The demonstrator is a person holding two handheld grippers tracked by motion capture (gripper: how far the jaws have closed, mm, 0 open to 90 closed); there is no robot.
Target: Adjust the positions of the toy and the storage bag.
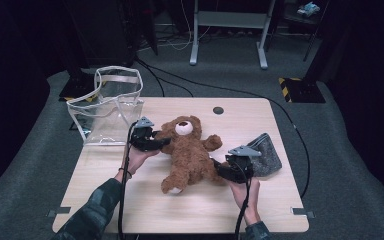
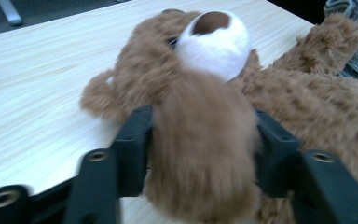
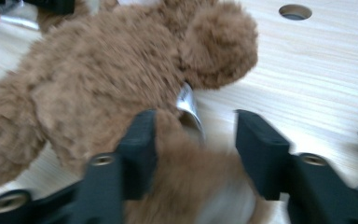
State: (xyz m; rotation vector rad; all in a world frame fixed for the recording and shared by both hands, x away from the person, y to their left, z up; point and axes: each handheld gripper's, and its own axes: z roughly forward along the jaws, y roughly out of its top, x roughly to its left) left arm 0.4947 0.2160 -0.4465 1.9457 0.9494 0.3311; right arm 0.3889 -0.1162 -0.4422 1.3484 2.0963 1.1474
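Teddy bear (image 1: 190, 152) lies on its back mid-table (image 1: 130, 200), a gripper at each side.

The left gripper (image 1: 156, 143) has the bear's arm between half-open jaws, fur brushing both; the right gripper (image 1: 219, 169) straddles a leg, with a gap on one side — I judge neither grip firm. Lifting now could let the soft limbs slide out, since plush gives under loose jaws. The high view adds a clear bag (image 1: 111, 105) and grey pouch (image 1: 265, 152); the right gripper view shows a sewn tag (image 3: 188, 103) at the leg.
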